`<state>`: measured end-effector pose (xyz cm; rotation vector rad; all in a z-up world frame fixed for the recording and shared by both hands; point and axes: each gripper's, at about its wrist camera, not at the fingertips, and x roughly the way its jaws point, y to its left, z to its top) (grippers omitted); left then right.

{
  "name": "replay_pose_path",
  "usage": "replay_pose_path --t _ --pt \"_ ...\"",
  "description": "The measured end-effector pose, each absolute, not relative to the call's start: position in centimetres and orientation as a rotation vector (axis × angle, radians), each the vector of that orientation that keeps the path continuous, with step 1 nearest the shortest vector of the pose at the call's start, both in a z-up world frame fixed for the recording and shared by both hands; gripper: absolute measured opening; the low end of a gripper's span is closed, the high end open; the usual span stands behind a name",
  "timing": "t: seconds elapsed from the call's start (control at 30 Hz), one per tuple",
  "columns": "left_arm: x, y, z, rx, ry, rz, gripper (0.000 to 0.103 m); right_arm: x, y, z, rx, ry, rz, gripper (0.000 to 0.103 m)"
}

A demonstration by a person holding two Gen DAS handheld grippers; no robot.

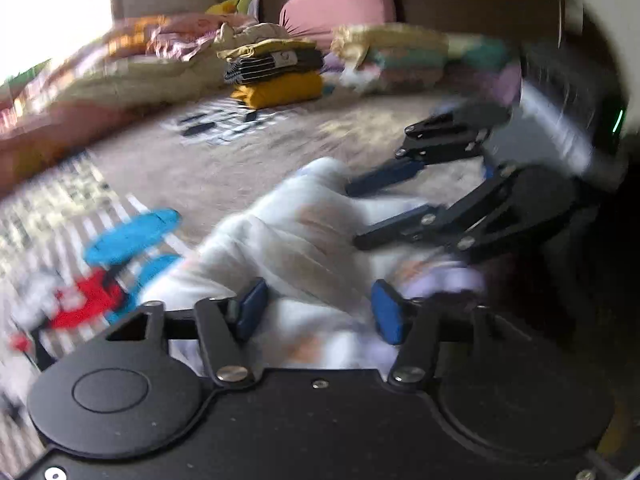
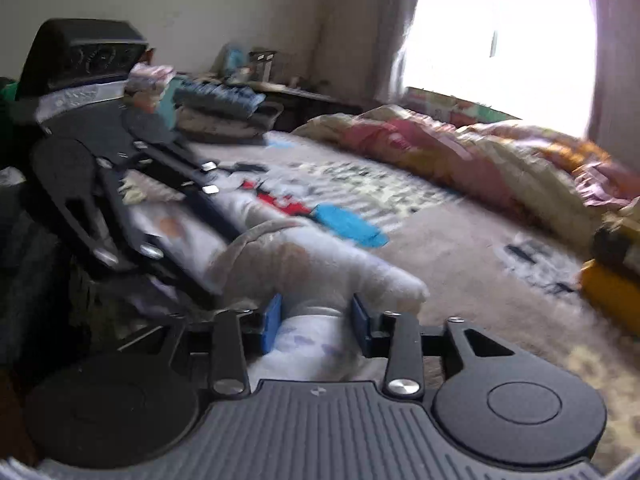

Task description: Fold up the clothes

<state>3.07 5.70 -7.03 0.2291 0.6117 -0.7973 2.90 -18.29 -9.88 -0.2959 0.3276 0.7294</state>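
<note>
A white garment (image 1: 288,240) with faint prints lies bunched in a long roll on the bed sheet (image 1: 240,168). My left gripper (image 1: 320,312) stands open at its near end, with the cloth lying between its blue pads, which do not pinch it. In the right wrist view my right gripper (image 2: 316,320) is open too, its pads either side of the same white garment (image 2: 320,264). Each gripper shows in the other's view: the right gripper (image 1: 360,208) at the right, the left gripper (image 2: 216,236) at the left. Both frames are blurred.
A stack of folded clothes (image 1: 276,68) with a yellow piece at the bottom sits further back on the bed. A rumpled quilt (image 2: 460,160) runs along the window side. A pink pillow (image 1: 340,4) and more folded piles (image 2: 220,108) line the head end.
</note>
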Motion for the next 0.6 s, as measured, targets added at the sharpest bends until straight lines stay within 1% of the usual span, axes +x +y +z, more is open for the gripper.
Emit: replay_pose_path --t 0.03,0.07,0.17,0.23,0.3,0.4,0.5,0.6 --pt "2.9 6.5 -6.3 0.168 0.619 -0.776 0.062 2.9 -18.8 -9.6 -0.250 0.353 0.690 0.074" --pt "2.8 7.6 -5.7 0.086 0.624 -0.742 0.062 2.9 -19.3 -9.3 -0.204 0.377 0.650 0.096" --pt "3.1 10.9 -5.0 -0.194 0.631 -0.620 0.062 4.0 -21.5 -9.1 0.031 0.502 0.610 0.096" --pt "3.8 12.9 -5.7 -0.382 0.674 -0.539 0.062 4.9 -22.3 -9.5 0.135 0.580 0.608 0.096" --pt "4.1 13.9 -7.1 -0.484 0.723 -0.485 0.062 5.8 -22.7 -10.2 0.253 0.668 0.627 0.096" --pt "4.1 13.9 -9.3 -0.524 0.819 -0.436 0.062 6.7 -23.5 -12.3 0.441 0.795 0.627 0.095" --pt "3.4 13.9 -11.4 -0.635 0.867 -0.442 0.062 6.9 -24.7 -13.4 0.572 0.790 0.645 0.095" --pt "2.9 14.3 -12.4 -0.723 0.863 -0.444 0.062 7.3 -25.8 -14.0 0.722 0.800 0.654 0.095"
